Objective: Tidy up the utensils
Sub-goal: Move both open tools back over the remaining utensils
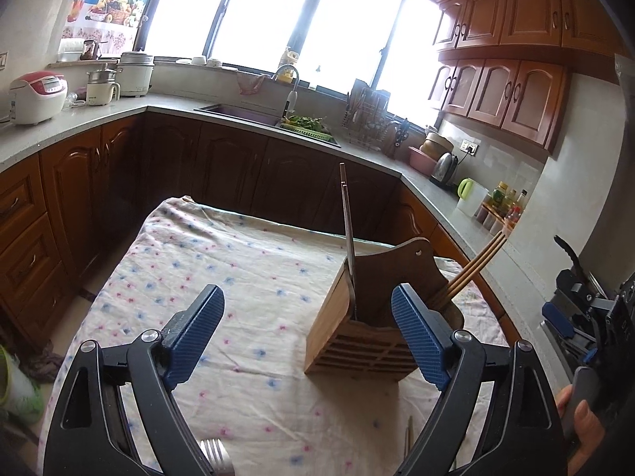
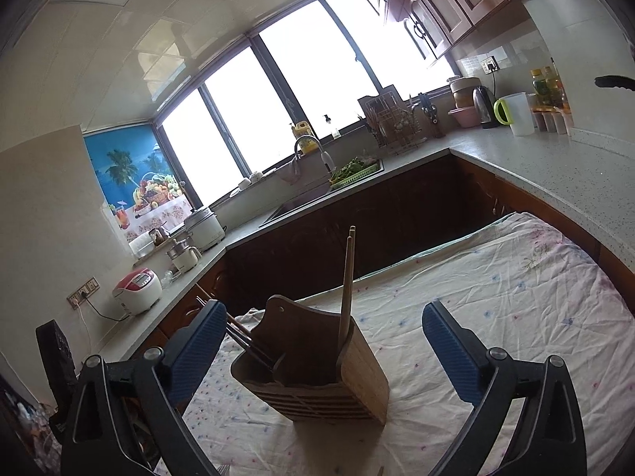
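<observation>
A wooden utensil holder point(image 1: 357, 333) stands on the cloth-covered table point(image 1: 222, 261); it also shows in the right wrist view point(image 2: 317, 377). A long-handled utensil point(image 1: 348, 234) stands upright in one compartment and several chopsticks point(image 1: 472, 269) lean out of another. In the right wrist view a pair of chopsticks point(image 2: 347, 281) stands upright and dark utensils point(image 2: 246, 337) lean left. My left gripper point(image 1: 307, 333) is open and empty, near the holder. My right gripper point(image 2: 325, 353) is open and empty, the holder between its fingers' lines. A fork's tines point(image 1: 216, 454) and a chopstick tip point(image 1: 408, 436) lie at the near table edge.
The kitchen counter point(image 1: 79, 123) wraps around the table, with a sink point(image 1: 246, 113), rice cooker point(image 1: 37, 97), dish rack point(image 1: 367, 123), kettle point(image 1: 444, 166) and bottles point(image 1: 504, 202). Wooden cabinets hang at upper right. The other gripper and hand point(image 1: 587, 325) show at the right edge.
</observation>
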Available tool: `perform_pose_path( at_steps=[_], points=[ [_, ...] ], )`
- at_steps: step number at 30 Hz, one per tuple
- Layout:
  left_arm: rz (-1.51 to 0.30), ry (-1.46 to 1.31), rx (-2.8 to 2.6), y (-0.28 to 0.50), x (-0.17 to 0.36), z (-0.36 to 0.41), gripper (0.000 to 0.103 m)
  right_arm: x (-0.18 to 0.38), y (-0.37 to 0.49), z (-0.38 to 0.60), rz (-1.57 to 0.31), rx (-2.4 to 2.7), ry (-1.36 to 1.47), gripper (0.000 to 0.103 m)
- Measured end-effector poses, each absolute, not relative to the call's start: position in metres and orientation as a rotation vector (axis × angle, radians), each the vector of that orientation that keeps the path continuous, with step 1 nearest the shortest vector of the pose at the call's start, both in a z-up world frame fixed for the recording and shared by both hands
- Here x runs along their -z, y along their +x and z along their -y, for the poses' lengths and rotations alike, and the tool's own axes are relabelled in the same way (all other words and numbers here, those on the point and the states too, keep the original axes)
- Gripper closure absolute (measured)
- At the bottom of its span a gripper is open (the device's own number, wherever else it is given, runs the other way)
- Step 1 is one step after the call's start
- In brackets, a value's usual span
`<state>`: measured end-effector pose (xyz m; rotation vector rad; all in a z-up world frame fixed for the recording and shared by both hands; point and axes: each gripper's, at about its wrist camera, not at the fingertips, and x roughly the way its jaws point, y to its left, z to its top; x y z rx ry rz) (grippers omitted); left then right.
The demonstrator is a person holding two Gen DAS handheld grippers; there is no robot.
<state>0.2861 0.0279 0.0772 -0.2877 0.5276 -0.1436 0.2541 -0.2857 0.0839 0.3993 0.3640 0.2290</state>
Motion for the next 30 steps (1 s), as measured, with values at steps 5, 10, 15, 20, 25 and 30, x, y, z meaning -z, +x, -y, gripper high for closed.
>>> perform_pose_path(
  at_steps=[5, 10, 15, 20, 25, 30],
  points=[
    [-0.547, -0.282, 0.131, 0.262, -0.069, -0.029, 0.012, -0.079, 0.231, 0.288, -0.386, -0.227, 0.399, 0.002],
    [-0.573, -0.285, 0.134, 0.239, -0.061, -0.028, 0.012, -0.079, 0.204, 0.291, -0.39, -0.22, 0.389, 0.002],
    [-0.59, -0.282, 0.147, 0.215, -0.056, -0.026, 0.012, -0.073, 0.174, 0.296, -0.401, -0.207, 0.379, 0.002],
    [-0.605, -0.265, 0.162, 0.191, -0.049, -0.018, 0.011, -0.061, 0.141, 0.305, -0.423, -0.188, 0.392, 0.002],
    [-0.628, -0.253, 0.165, 0.172, -0.04, -0.012, 0.011, -0.053, 0.121, 0.309, -0.432, -0.181, 0.396, 0.002],
    [-0.656, -0.258, 0.19, 0.158, -0.031, -0.007, 0.011, -0.038, 0.095, 0.313, -0.455, -0.172, 0.39, 0.002]
  ],
)
